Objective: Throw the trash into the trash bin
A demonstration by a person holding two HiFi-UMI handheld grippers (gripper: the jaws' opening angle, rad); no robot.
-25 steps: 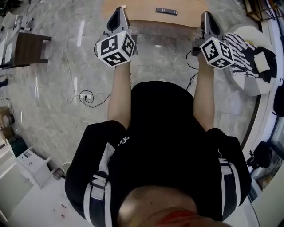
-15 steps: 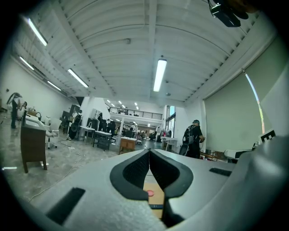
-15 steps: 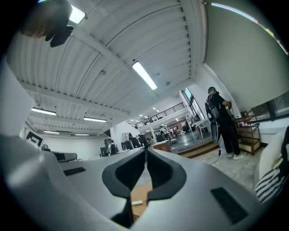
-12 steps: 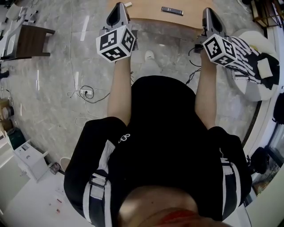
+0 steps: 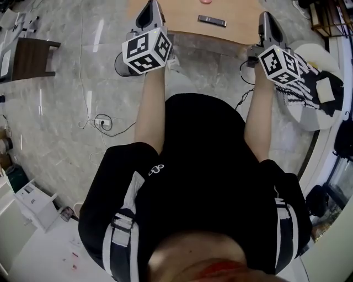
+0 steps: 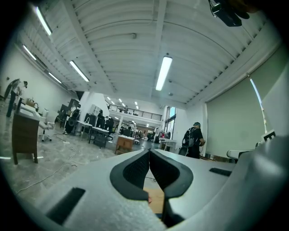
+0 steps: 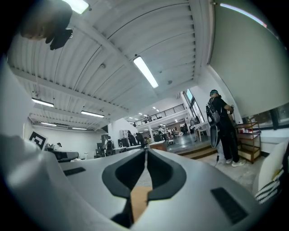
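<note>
Looking along the left gripper (image 6: 149, 152): shut, dark ribbed pads (image 6: 135, 170) pressed together at the tips, nothing pinched there. Below the seam, only a sliver of tan wood. Same along the right gripper (image 7: 146, 152) — closed to a hairline, empty, a tan wedge glimpsed under the black pads (image 7: 165, 173).

From the head view, both held out level ahead of a black-shirted torso (image 5: 198, 165), noses reaching over the near edge of a light wooden counter (image 5: 182, 16). Counter cut off by the top of the frame. On it, a slim dark bar-shaped object (image 5: 212, 21), too small to identify, and a reddish scrap (image 5: 205, 1) sliced by the frame edge.

No telling where the trash is: not to be picked out in any view. Trash bin likewise unsure — a grey rounded shape (image 5: 121, 66) on the pale marble floor (image 5: 66, 110), half hidden behind the left gripper's marker cube (image 5: 146, 50), impossible to say whether bin or something else. Beside it, a white shoe-like thing (image 5: 174, 63), mostly covered by cube and forearm.

Further off: a dark brown wooden chair (image 5: 33, 58) at the left, a looped cable with a white power strip (image 5: 102, 120), and a round white seat (image 5: 309, 117) under a black-and-white striped cloth (image 5: 298, 82) at the right, partly behind the right gripper's marker cube. In the gripper views, distant desks and standing people, small and blurred.
</note>
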